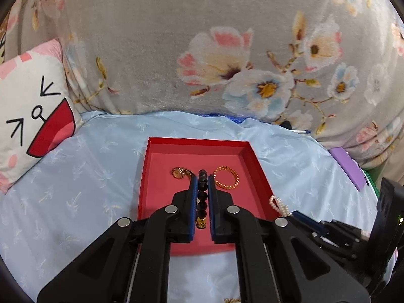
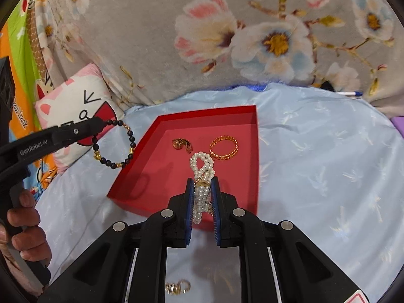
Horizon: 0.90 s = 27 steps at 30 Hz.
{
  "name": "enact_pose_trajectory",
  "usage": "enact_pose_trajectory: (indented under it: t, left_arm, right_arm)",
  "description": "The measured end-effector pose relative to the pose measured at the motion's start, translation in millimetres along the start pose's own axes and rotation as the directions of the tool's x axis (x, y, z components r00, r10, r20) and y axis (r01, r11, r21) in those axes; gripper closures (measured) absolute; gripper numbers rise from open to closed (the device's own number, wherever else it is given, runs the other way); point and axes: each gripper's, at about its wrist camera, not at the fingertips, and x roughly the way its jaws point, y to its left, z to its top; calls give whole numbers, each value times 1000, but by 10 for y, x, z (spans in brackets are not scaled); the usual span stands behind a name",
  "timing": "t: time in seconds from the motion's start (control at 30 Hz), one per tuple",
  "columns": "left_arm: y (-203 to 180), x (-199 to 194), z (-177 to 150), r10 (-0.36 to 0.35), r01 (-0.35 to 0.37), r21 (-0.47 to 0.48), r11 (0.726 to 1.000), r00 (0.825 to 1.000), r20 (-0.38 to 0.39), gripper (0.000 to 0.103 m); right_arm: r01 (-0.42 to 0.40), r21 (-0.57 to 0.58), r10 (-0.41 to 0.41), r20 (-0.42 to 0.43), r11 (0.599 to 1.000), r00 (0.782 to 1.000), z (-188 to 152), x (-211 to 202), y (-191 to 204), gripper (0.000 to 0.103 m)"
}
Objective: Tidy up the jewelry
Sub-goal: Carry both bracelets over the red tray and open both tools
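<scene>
A red tray (image 1: 192,142) (image 2: 161,122) lies on the light blue sheet. In it are a gold watch (image 1: 180,173) (image 2: 182,144) and a gold chain bracelet (image 1: 226,177) (image 2: 224,148). My left gripper (image 1: 202,180) is shut on a black bead bracelet (image 1: 202,197) and holds it above the tray; from the right wrist view the bracelet (image 2: 113,145) hangs as a loop over the tray's left edge. My right gripper (image 2: 202,180) is shut on a white pearl bracelet (image 2: 202,176) above the tray's near part; the pearls also show in the left wrist view (image 1: 277,203).
A cartoon pillow (image 1: 30,111) (image 2: 75,116) lies left of the tray. A floral grey blanket (image 1: 202,50) rises behind. A purple object (image 1: 348,166) and a pen (image 2: 349,93) lie at the right. Small gold pieces (image 2: 176,287) lie on the sheet under my right gripper.
</scene>
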Motion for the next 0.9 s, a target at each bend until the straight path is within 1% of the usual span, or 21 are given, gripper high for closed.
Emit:
enact_pose_trajectory:
  t: [0.1,0.23,0.4,0.47,0.53,0.57,0.6,0.63,0.67,0.8,0.9]
  left_arm:
    - [88,266,35,6,-6,-13,1000,999,-35,96]
    - [148,578,13,27,-28,-9,1000,997,-74,96]
    - [212,876,-17,44,-46,-11,999,993,-105,96]
    - [236,951,-23,42,-44,-16,999,993,-111,96]
    - [271,997,-27,61,-64,-29,998,993,-101,95]
    - [293,988,-34,74,-78,-42,996,993,-88,92]
    - [326,958,-48,90,-94,-60,994,993,-73,77]
    - [342,932,-53,87,-92,-68,993,994,-65,61]
    - [352,884,-63,87,-90,-75,993,995,-51,57]
    - [319,656,-165,114,-114,-55,992,993,-12,56]
    - [305,467,-296,104,-104,-64,993,995,-5,54]
  right_arm:
    - [3,-16,-3,-43,1000,999,21,345,20,91]
    - [2,-10,-3,-74,1000,997,68,639,14,91]
    - [20,6,-19,-102,1000,995,123,910,-43,91]
    - [29,7,-28,-103,1000,994,133,973,-67,90]
    - [38,15,-37,-87,999,996,141,981,-88,87]
    - [37,20,-35,-74,999,997,139,961,-103,83]
    - [36,27,-35,-59,999,998,131,918,-114,76]
    - [37,37,-36,-39,999,999,115,848,-127,74]
    - [33,43,-32,-23,999,999,93,773,-133,72]
    - [24,41,-24,21,999,999,-46,455,-98,70]
    - [14,45,-16,40,999,999,-194,224,-61,67]
